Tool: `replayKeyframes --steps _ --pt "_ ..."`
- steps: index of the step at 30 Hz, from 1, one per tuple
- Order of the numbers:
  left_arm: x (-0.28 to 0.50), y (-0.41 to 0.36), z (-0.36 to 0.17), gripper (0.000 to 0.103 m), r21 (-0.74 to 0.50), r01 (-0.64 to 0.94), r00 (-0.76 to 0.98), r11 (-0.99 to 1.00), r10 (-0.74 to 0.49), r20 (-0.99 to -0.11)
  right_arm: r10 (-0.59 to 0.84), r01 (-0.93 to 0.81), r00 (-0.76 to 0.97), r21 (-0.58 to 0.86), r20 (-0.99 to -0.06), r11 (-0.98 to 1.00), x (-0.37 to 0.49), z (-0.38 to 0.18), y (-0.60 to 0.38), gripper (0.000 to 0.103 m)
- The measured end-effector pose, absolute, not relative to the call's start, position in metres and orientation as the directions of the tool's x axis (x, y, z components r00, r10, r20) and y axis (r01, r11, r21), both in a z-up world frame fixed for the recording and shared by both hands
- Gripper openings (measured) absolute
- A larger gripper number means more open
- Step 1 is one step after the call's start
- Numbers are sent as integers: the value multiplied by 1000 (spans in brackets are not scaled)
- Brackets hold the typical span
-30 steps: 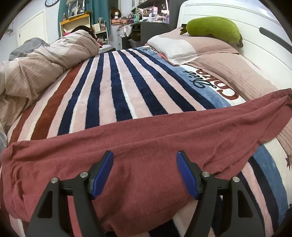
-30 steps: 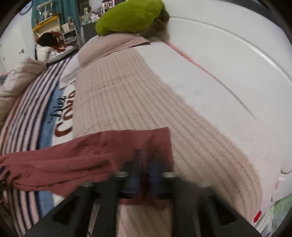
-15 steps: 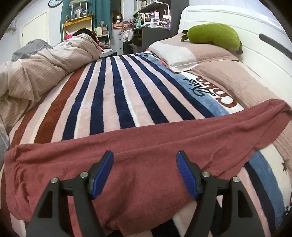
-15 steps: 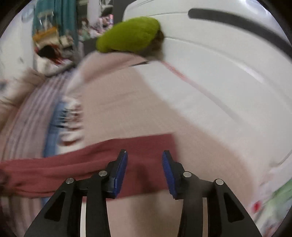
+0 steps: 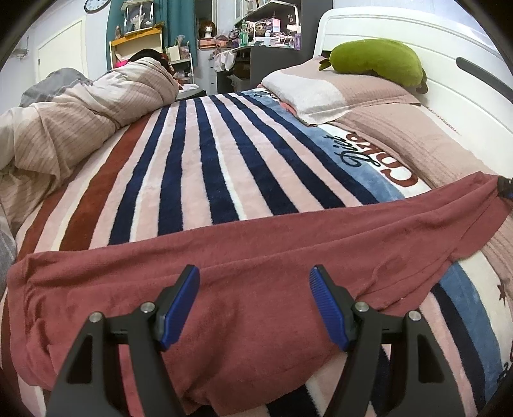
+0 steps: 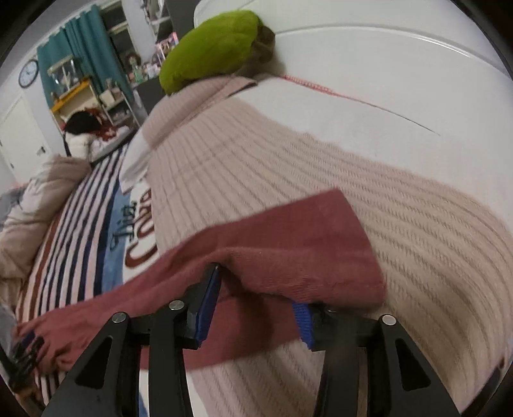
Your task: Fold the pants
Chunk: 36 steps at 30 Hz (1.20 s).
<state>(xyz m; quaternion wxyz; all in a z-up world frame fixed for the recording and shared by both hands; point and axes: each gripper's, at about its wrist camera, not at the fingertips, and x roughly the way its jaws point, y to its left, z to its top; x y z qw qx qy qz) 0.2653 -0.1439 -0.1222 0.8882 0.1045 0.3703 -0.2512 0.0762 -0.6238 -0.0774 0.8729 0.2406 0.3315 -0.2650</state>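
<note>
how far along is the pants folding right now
Early. Done: the pants lie stretched across the striped blanket. In hand: the right gripper, jaws just opening, straddles the leg end without pinching it; the left gripper hovers open. Left: every crosswise fold.

This is a lived-in home bedroom. A bed (image 5: 224,179) fills most of both views, spread with a plush blanket striped in navy, pink and rust, and backed by a white headboard (image 5: 449,64). Pillows (image 5: 320,93) in beige ribbed covers lie at its head, with a green plush toy (image 5: 375,59) on top, and a bunched beige duvet (image 5: 80,115) is heaped along the far side. Behind the bed hang teal curtains (image 5: 179,19) and a round wall clock (image 5: 96,4); a yellow-topped shelf unit (image 5: 138,41) and a dark desk (image 5: 263,54) are crowded with bottles, boxes and small personal items. A white door (image 5: 61,48) stands at the left.
</note>
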Motion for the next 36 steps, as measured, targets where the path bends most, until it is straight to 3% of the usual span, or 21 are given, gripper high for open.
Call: replayKeyframes --steps 5,6,7,9,13,22,29,30,33,36 --pt "265 -145 -124 67 8 525 601 851 -364 -712 -345 648 645 249 -681 719 77 -77 -631 39" --pt "265 -145 -124 68 9 525 602 851 -363 -711 -367 661 633 229 -682 715 78 -77 -631 33" --pt "265 -145 -124 67 10 524 603 851 -363 -710 -391 676 614 201 -685 709 79 -76 -630 18" --pt "265 -145 -123 67 9 524 605 852 -364 -708 -388 668 617 195 -685 718 81 -74 -631 7" --pt "265 -144 -121 68 15 523 611 852 -362 -704 -409 660 609 148 -680 737 81 -66 -625 2" --pt "266 -139 -115 67 13 530 609 848 -370 -702 -446 680 585 110 -678 725 55 -41 -625 2" --pt "261 -142 -112 68 14 575 584 818 -399 -707 -423 675 494 29 -759 737 59 -53 -620 3" --pt "260 -142 -111 68 17 577 584 817 -398 -707 -421 676 480 18 -770 737 58 -54 -618 6" --pt "255 -144 -107 70 -2 618 542 787 -428 -723 -417 687 495 49 -762 725 45 -48 -604 31" --pt "244 -154 -107 73 -43 685 477 727 -493 -728 -328 621 577 141 -748 771 39 -44 -581 31"
